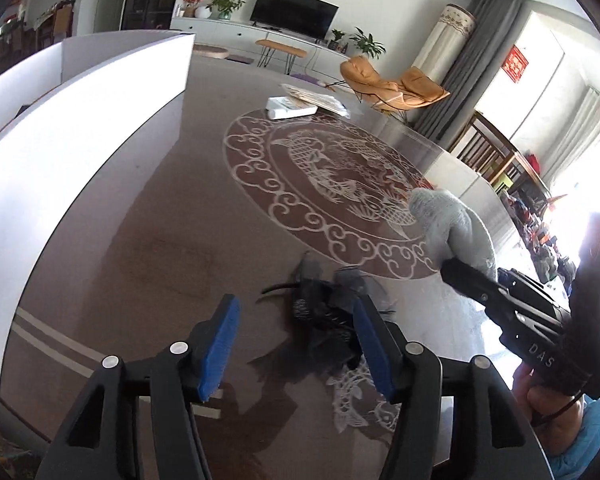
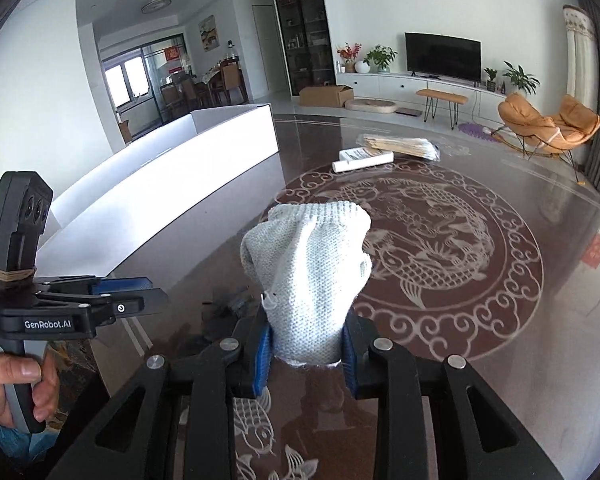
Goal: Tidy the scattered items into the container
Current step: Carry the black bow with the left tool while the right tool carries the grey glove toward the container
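White open box [image 2: 204, 152] at 10 o'clock, contents hidden, left gripper [image 1: 296, 344] half open over dark item [image 1: 324, 312], holding nothing, "GenRobot.AI" on its body, right gripper [image 2: 306, 344] clamped on grey knitted glove [image 2: 308, 256]

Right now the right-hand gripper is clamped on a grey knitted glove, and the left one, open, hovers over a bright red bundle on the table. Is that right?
Nearly. The bundle under the open left gripper is black, not red; the left wrist view shows it lying on the table. The rest holds: the right gripper is clamped on the grey knitted glove.
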The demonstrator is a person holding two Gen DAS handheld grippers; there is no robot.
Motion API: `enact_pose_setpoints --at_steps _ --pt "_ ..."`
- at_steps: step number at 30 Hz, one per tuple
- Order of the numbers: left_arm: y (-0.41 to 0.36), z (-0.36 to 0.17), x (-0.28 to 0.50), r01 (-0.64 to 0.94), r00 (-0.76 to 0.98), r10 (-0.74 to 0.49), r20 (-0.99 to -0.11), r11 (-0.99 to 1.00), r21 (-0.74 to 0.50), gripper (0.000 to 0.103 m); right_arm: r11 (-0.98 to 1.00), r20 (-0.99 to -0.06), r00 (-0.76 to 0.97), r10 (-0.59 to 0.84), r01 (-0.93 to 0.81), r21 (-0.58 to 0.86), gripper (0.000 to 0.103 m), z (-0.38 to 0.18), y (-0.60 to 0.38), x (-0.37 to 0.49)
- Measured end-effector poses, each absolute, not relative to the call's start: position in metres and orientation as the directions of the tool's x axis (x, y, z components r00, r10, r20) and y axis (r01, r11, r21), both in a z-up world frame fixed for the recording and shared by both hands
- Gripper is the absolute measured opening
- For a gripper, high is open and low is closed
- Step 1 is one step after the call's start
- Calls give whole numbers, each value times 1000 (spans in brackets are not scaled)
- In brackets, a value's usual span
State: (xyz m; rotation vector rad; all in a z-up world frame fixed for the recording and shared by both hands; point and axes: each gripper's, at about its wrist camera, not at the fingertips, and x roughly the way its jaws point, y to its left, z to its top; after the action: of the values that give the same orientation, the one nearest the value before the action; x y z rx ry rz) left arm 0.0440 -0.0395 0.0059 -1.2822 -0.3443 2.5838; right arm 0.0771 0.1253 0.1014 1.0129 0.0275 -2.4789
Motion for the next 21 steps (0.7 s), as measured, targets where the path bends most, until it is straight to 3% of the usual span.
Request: enact_pose_setpoints --at_steps 4,7,11,17,19,20,21 --pt "0 8 35 -115 -596 250 -763 -967 -227 61 -913 -673 -630 -387 365 182 29 91 157 99" --pt "14 5 24 -61 -610 165 -775 -985 -161 73 -918 -661 -642 -388 333 216 29 88 177 113" --pt "20 -11 12 12 -579 37 -815 -999 -53 74 -915 -635 -661 -401 320 245 29 89 193 126" --pt "19 -30 14 12 -536 40 -843 -998 -55 74 -901 -606 -668 -433 331 279 29 89 200 134" --pt "18 -27 21 -26 -562 93 -822 -995 -94 59 -899 -600 -670 -437 334 283 29 88 201 137" --pt "17 -26 24 -33 -570 96 -816 -995 -94 41 -898 -600 -669 -440 333 287 29 87 200 137" --pt "15 -26 24 -45 -566 119 -816 -993 -113 41 -898 -600 -668 -441 331 291 29 86 200 138"
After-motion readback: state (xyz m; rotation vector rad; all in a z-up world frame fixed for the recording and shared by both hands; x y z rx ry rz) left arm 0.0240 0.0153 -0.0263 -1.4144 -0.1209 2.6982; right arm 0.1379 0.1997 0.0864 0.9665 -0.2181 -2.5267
